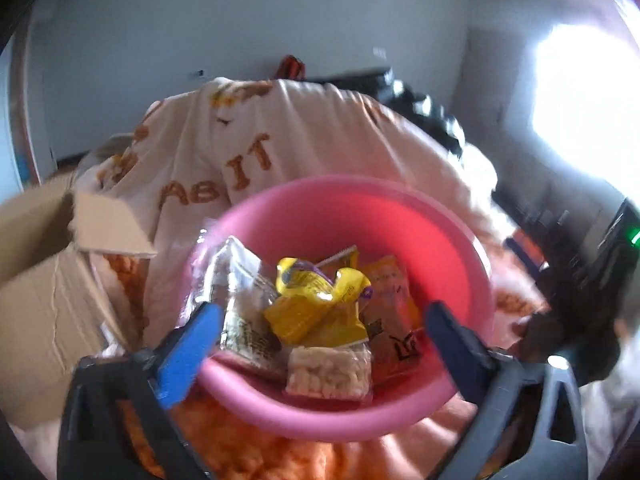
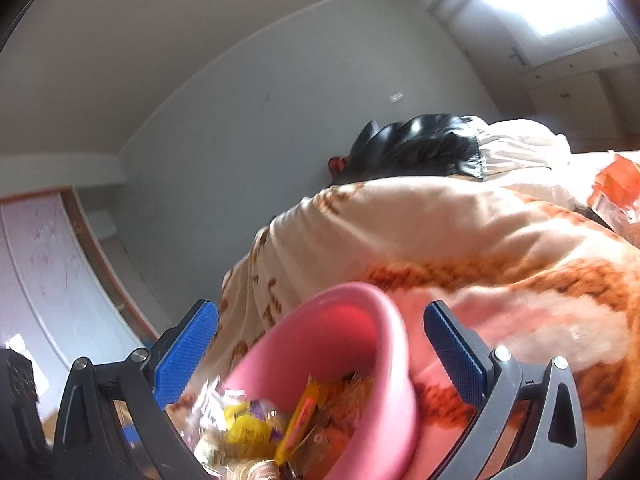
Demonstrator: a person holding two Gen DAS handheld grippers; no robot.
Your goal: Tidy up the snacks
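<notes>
The left gripper (image 1: pixel 320 320) tilts downward over the round pink plastic bowl (image 1: pixel 460 248), its blue-padded fingers (image 1: pixel 188 352) wide apart and holding nothing; the crinkled yellow snack packet (image 1: pixel 316 304) lies in the bowl, between them and below. The right gripper (image 2: pixel 320 344) points nearly level, fingers apart and empty, straddling the bowl's far rim above the orange-and-cream fleece blanket (image 2: pixel 500 232).

Daylight floods in from a window (image 1: pixel 580 108) on the right, blown out to pure white in both views. The pink bowl (image 1: pixel 460 248) catches a reddish glow on its far inner wall. Both pictures are soft with motion blur, and the fisheye bends the walls and darkens the corners.
</notes>
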